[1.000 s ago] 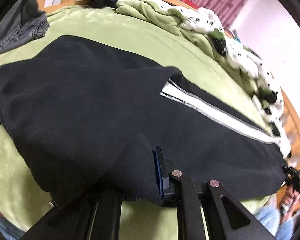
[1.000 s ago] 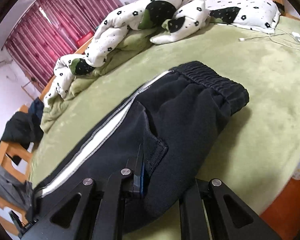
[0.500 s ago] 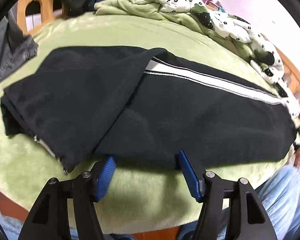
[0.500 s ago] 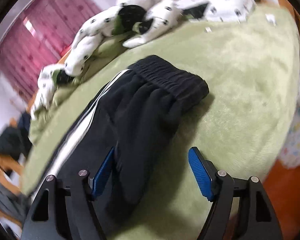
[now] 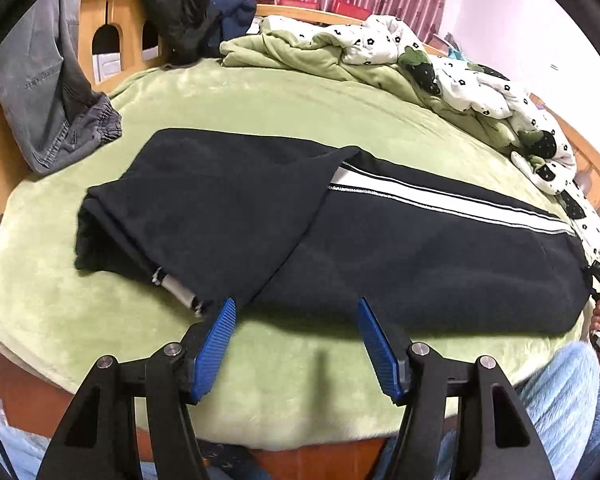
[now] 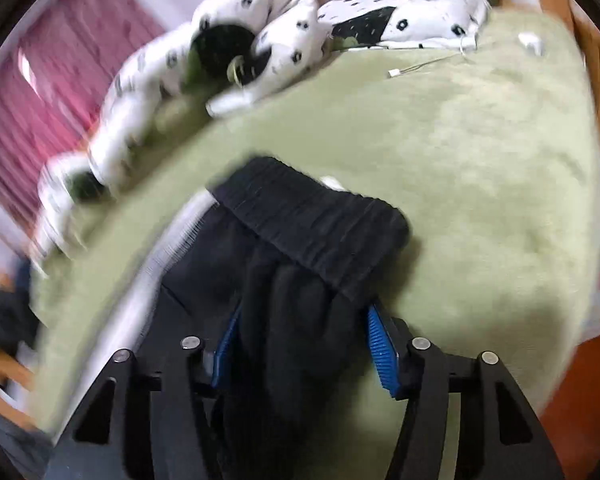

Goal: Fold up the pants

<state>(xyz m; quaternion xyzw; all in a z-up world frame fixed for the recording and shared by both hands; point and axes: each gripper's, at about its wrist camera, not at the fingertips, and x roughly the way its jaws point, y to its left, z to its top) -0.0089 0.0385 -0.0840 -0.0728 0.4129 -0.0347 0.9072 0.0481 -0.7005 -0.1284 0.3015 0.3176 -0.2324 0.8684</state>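
Black pants point(image 5: 400, 248) with a white side stripe point(image 5: 440, 204) lie lengthwise on the green bed cover point(image 5: 260, 112). Their leg end point(image 5: 220, 200) is folded back over the middle. My left gripper point(image 5: 296, 306) is open and empty, just short of the pants' near edge, blue pads point(image 5: 216, 344) over bare cover. In the blurred right wrist view, my right gripper point(image 6: 304, 312) straddles a ridge of black fabric just below the ribbed waistband point(image 6: 312, 228). Its jaws are closing and both blue pad faces still show.
Grey jeans point(image 5: 48, 92) and dark clothes point(image 5: 172, 8) hang on the wooden bed frame at the far left. A rumpled flowered quilt point(image 5: 460, 80) runs along the far side. A white cable point(image 6: 420, 66) lies beyond the waistband. A person's pale blue trouser legs point(image 5: 560, 392) stand at the bed's near edge.
Both grippers let go of the pants and opened. The left one backed off toward the near edge. The right one moved toward the waistband and now has fabric between its jaws.
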